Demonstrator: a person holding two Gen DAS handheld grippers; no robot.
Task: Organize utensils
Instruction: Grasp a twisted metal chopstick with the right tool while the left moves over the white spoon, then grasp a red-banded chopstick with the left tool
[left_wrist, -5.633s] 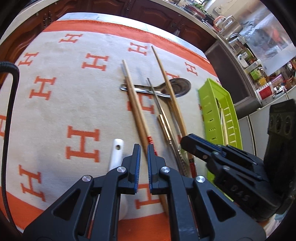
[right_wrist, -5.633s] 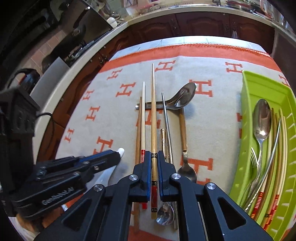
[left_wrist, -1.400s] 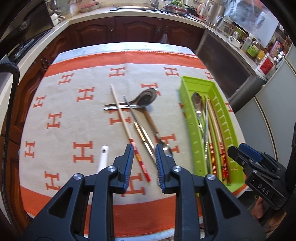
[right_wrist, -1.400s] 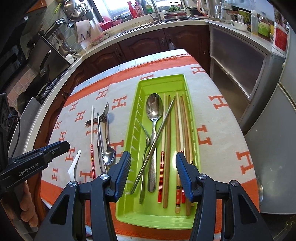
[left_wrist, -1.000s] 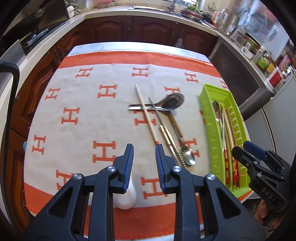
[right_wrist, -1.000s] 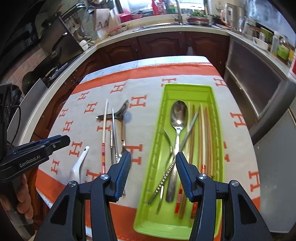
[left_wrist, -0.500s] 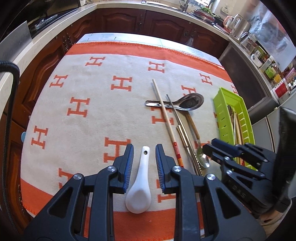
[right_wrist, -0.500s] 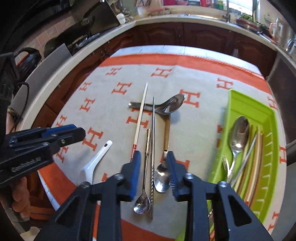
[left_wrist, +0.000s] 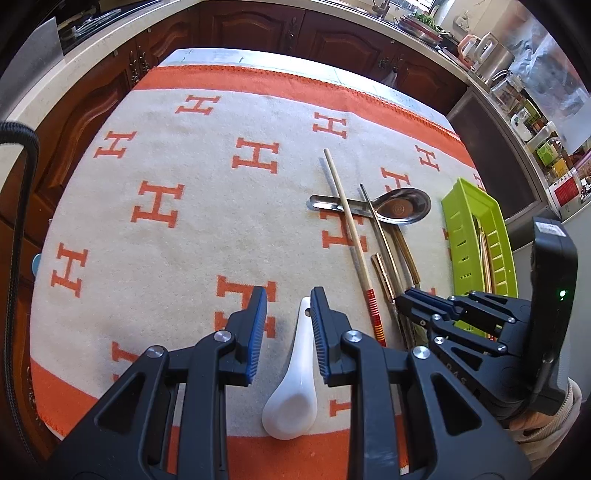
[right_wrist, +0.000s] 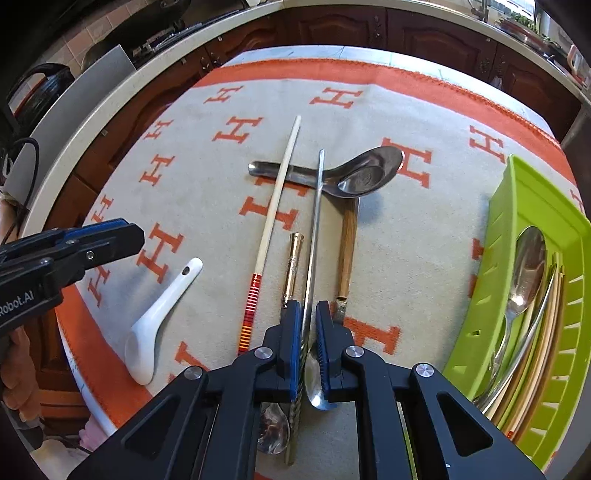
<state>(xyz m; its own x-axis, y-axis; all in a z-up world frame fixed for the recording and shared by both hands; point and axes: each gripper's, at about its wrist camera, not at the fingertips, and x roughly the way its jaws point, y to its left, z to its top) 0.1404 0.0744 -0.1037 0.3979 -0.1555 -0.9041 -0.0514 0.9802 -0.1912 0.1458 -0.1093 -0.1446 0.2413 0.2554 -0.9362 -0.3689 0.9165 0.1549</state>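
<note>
A white ceramic spoon (left_wrist: 295, 373) lies on the cloth near the front edge; my left gripper (left_wrist: 288, 314) is open with the spoon's handle between its fingers. It also shows in the right wrist view (right_wrist: 159, 306). My right gripper (right_wrist: 306, 325) has its fingers narrowly apart around a metal chopstick (right_wrist: 317, 206), not clearly clamped. Beside it lie a wooden chopstick with red bands (right_wrist: 273, 206), a gold-handled spoon (right_wrist: 293, 266), a wooden-handled spoon (right_wrist: 347, 254) and a steel soup spoon (right_wrist: 354, 173). The green tray (right_wrist: 517, 236) stands at the right.
The table is covered by a cream cloth with orange H marks (left_wrist: 159, 203) and an orange border. The tray holds spoons, a fork and chopsticks (right_wrist: 532, 288). Dark wooden cabinets (left_wrist: 258, 26) lie beyond the table; a counter with jars (left_wrist: 535, 122) is at the right.
Both grippers have come down toward the cloth. The left one now straddles the white spoon's handle. The right one has narrowed its fingers around the metal chopstick.
</note>
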